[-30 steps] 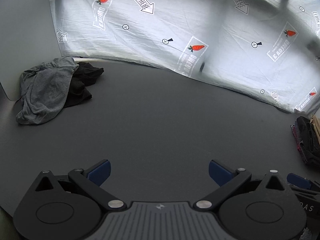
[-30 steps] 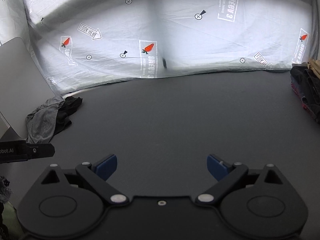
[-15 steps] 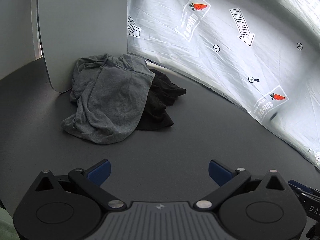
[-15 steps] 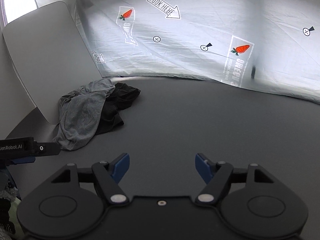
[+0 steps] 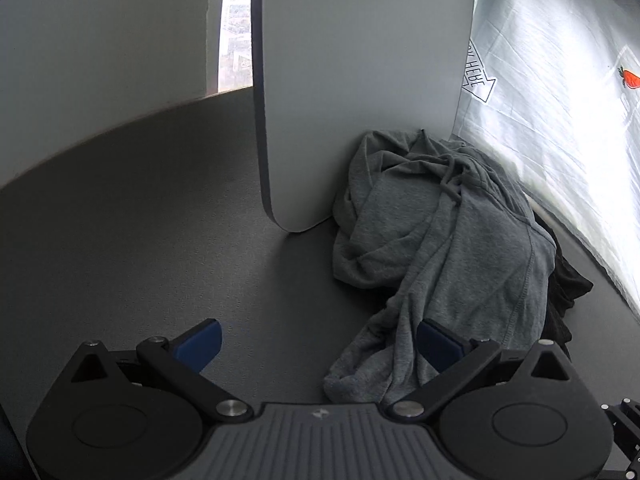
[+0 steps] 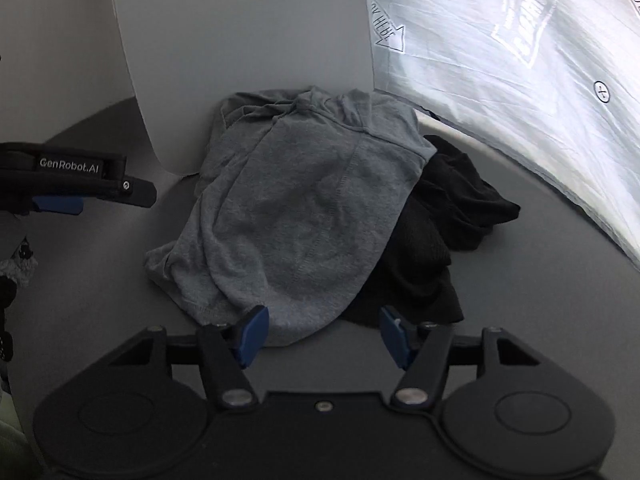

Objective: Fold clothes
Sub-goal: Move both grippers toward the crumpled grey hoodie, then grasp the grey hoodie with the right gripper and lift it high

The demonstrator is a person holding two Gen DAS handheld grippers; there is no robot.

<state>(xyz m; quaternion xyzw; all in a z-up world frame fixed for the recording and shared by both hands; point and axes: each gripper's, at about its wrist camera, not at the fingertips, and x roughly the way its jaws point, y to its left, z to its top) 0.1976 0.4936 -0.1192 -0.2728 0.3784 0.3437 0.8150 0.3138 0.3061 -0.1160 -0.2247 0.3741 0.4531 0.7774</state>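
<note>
Both grippers at the crumpled clothes pile

Left gripper (image 5: 318, 344) gapes wide, empty; a white board (image 5: 360, 92) stands beside the grey garment (image 6: 296, 216), which overlaps a black garment (image 6: 452, 208) by the printed sheet (image 6: 520, 60); right gripper (image 6: 322, 336) spread, empty.

- Both grippers have closed in on the heap of clothes: a second ago it lay far off to their left; the grey garment (image 5: 448, 248) now fills the ground right ahead of them
- The left gripper (image 5: 318, 344), jaws wide as before, has its right fingertip (image 5: 436, 342) at the garment's near hem
- The right gripper (image 6: 320, 330) has narrowed its jaws a little and now straddles the near edge of the grey garment (image 6: 304, 216) and the black garment (image 6: 436, 236)
</note>
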